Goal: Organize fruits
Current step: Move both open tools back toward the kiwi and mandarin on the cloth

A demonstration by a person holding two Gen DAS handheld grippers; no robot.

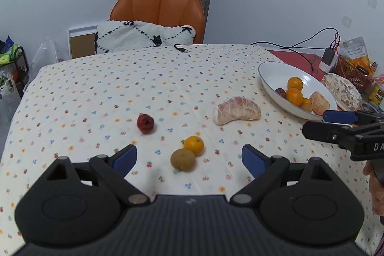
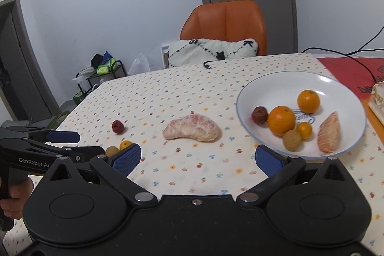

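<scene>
Risk: my spread left gripper (image 1: pixel 189 157), closing on kiwi (image 1: pixel 183 159), may knock orange (image 1: pixel 194 145) touching at 1 o'clock; right gripper (image 2: pixel 198 156) spread, empty.

"GenRobot.AI" was printed in white on the black body of the left gripper (image 2: pixel 63 136), while the letters "DA" were seen on the right gripper (image 1: pixel 314 122); blue script inside the white bowl (image 2: pixel 283 85) could not be read.
</scene>
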